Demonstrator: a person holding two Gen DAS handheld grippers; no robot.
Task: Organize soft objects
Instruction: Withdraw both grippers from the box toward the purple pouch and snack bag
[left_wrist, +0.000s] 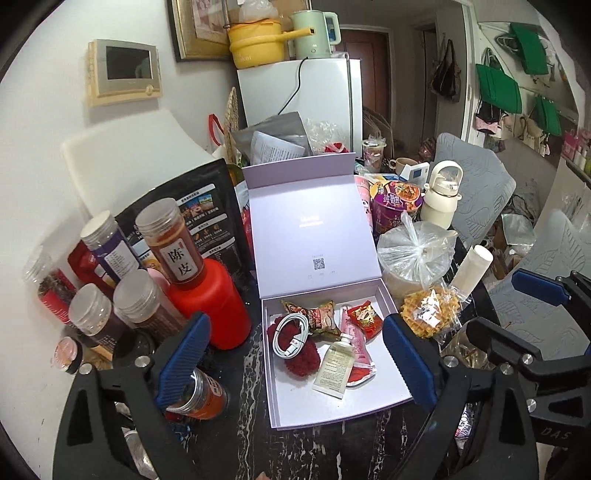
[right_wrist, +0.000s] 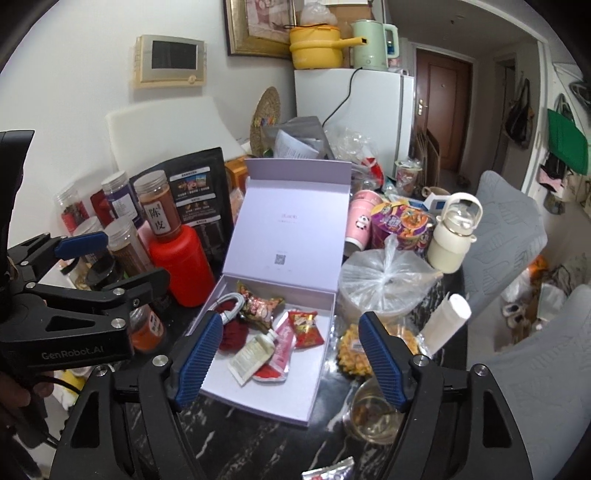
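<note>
An open lilac box (left_wrist: 391, 384) (right_wrist: 314, 369) lies on the dark marble table with its lid standing up. Inside lie a red fluffy pompom (left_wrist: 301, 354) (right_wrist: 231, 338), a coiled white cable (left_wrist: 291, 334) (right_wrist: 231, 304), a cream tube (left_wrist: 334, 363) (right_wrist: 251, 356), a pink sachet (left_wrist: 354, 338) (right_wrist: 282, 341), a red snack packet (left_wrist: 365, 317) (right_wrist: 306, 326) and a brown snack packet (left_wrist: 319, 314) (right_wrist: 260, 306). My left gripper (left_wrist: 295, 363) is open and empty, just in front of the box. My right gripper (right_wrist: 291, 360) is open and empty over the box's near end.
Jars and a red bottle (left_wrist: 208, 302) (right_wrist: 183, 264) crowd the left. A tied plastic bag (left_wrist: 415, 254) (right_wrist: 384, 277), a wrapped waffle (left_wrist: 428, 314) (right_wrist: 354, 354), a white roll (left_wrist: 472, 267) (right_wrist: 445, 319), noodle cups and a cream flask (left_wrist: 441, 197) (right_wrist: 452, 234) stand right. A glass (right_wrist: 373, 417) sits near the right gripper.
</note>
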